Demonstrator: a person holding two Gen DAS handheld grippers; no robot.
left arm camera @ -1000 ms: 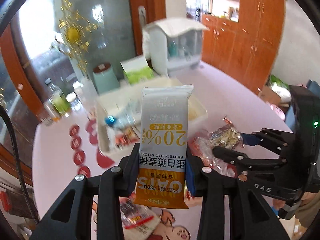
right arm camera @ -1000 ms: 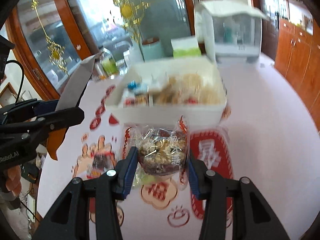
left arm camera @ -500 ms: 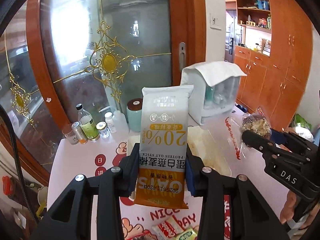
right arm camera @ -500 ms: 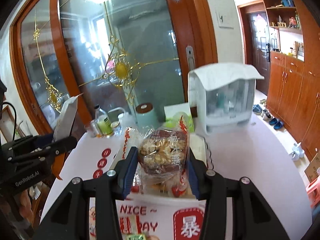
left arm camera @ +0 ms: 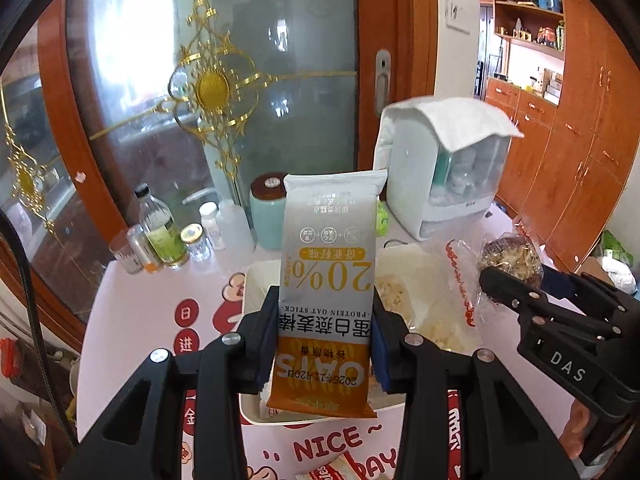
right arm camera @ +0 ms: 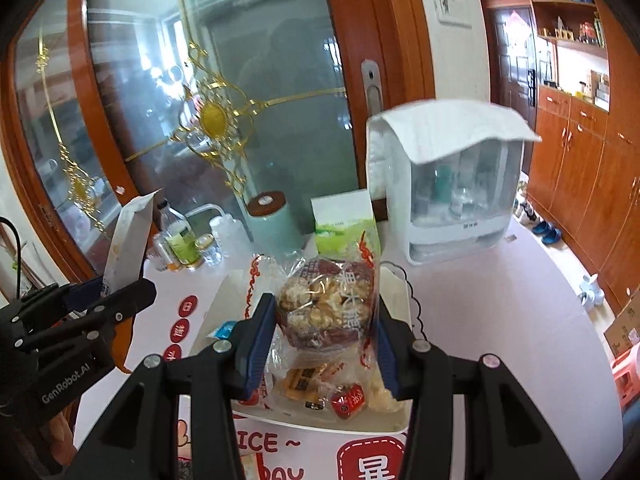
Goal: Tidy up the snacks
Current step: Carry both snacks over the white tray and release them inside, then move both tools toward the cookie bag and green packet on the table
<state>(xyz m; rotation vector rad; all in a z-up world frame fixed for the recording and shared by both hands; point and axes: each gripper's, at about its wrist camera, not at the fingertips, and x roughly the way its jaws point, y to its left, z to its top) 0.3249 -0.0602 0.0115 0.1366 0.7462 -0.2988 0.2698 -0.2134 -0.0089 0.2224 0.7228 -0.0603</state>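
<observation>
While both grippers hung above the white rectangular plastic snack tray (right arm camera: 400, 292) on the pink table (right arm camera: 500, 320), the left gripper (left arm camera: 325, 344) was clamped on an upright grey-and-orange oat stick wrapper (left arm camera: 328, 280) w/ text upside down; the right gripper (right arm camera: 326, 336) pinched a clear crinkly bag of brown nut cake (right arm camera: 324, 308).

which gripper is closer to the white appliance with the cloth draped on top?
Right, as a judgement. The right gripper, holding the clear nut snack bag, is on the side of the white cloth-covered appliance. The left gripper, holding the orange-and-white oat stick packet, sits further to the bottle side.
</observation>
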